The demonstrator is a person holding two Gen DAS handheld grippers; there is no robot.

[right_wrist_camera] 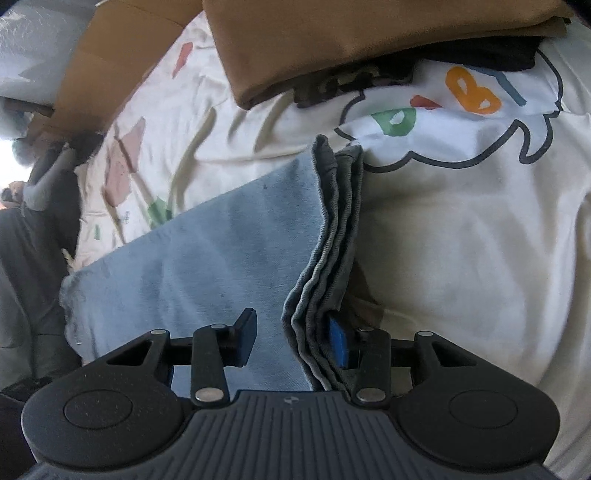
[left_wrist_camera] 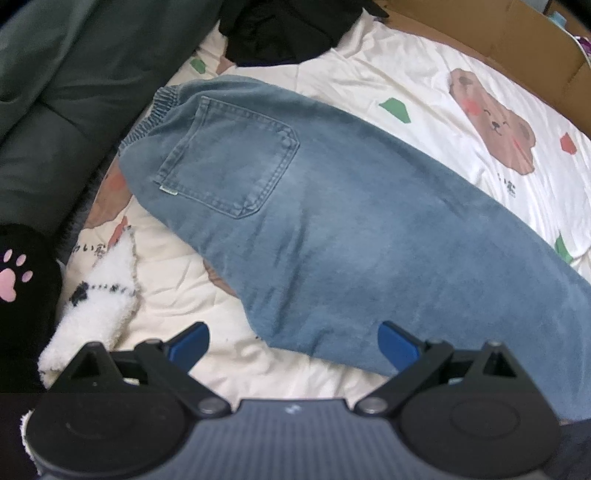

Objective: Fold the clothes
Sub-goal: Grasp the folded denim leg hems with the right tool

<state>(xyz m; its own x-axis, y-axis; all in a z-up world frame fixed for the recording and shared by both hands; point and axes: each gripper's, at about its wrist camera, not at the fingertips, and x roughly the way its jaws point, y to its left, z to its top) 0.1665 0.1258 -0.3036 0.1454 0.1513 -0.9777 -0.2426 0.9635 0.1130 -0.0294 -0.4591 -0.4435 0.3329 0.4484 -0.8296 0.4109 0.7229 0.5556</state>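
Light blue jeans [left_wrist_camera: 332,221] lie on a cream bedspread, folded lengthwise, back pocket [left_wrist_camera: 229,158] up and elastic waistband at the upper left. My left gripper [left_wrist_camera: 291,343] is open and empty, hovering just above the jeans' near edge. In the right wrist view the jeans' leg end [right_wrist_camera: 221,266] lies flat with its stacked hems [right_wrist_camera: 328,258] running toward the camera. My right gripper [right_wrist_camera: 295,343] is open, jaws partly closed, straddling that hem edge; the blue right pad [right_wrist_camera: 340,343] sits under the hem layers, the left finger [right_wrist_camera: 245,338] over the denim.
Cream bedspread [left_wrist_camera: 461,122] with bear prints. Black garment [left_wrist_camera: 280,29] and dark green fabric [left_wrist_camera: 74,74] at the far left. White fluffy item [left_wrist_camera: 92,314] and black paw-print item [left_wrist_camera: 18,280] near left. Cardboard [left_wrist_camera: 498,44] behind. Folded brown garment [right_wrist_camera: 332,44] and printed white fabric [right_wrist_camera: 461,110] lie ahead of the right gripper.
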